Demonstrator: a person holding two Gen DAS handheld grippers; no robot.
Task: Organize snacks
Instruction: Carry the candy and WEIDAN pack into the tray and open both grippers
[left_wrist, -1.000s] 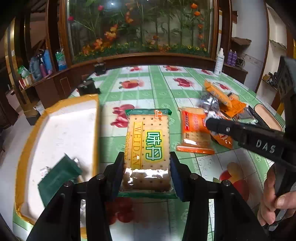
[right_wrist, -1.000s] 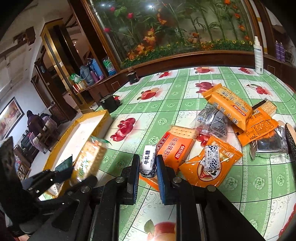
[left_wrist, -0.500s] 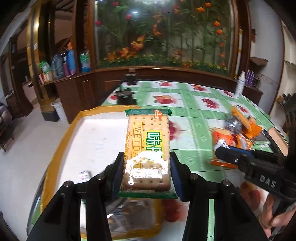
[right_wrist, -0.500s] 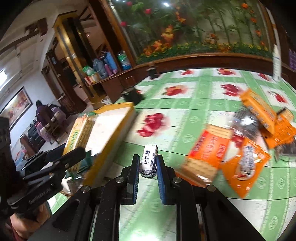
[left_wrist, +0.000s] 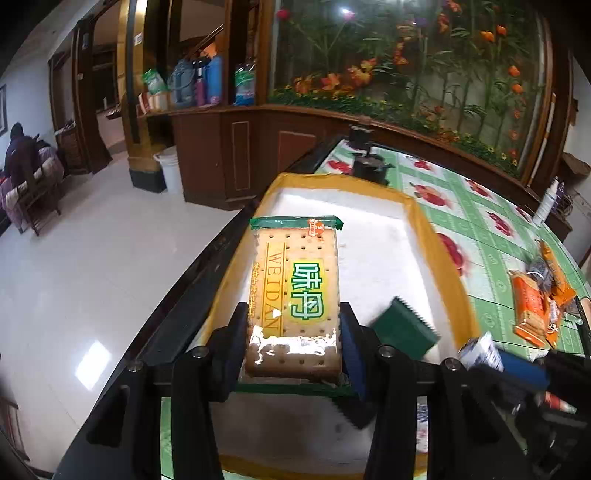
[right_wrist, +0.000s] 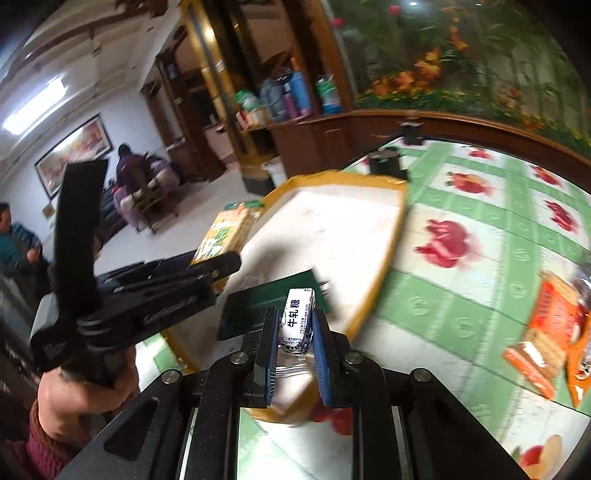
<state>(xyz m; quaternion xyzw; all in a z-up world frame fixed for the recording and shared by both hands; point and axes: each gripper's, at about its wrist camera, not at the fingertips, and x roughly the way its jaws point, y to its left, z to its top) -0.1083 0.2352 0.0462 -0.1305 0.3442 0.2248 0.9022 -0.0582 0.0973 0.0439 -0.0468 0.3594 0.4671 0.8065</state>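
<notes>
My left gripper (left_wrist: 293, 338) is shut on a cracker packet (left_wrist: 295, 295) with green edges, held above the near left part of the white tray with a yellow rim (left_wrist: 432, 236). My right gripper (right_wrist: 295, 332) is shut on a small white nougat candy (right_wrist: 297, 319), held over the tray's near edge (right_wrist: 384, 258). A dark green packet (left_wrist: 404, 330) lies in the tray. The left gripper and cracker packet (right_wrist: 225, 236) also show in the right wrist view. Orange snack packets (left_wrist: 532, 306) lie on the green tablecloth at the right.
The table's left edge (left_wrist: 192, 291) drops to a tiled floor. Two dark pots (left_wrist: 369, 164) stand beyond the tray. A wooden cabinet with bottles (left_wrist: 207, 85) and a planter window are behind. People sit at the far left (right_wrist: 140, 177).
Both grippers swung left from the snack pile to over the tray, each carrying its snack. The view now looks over the table's left edge.
</notes>
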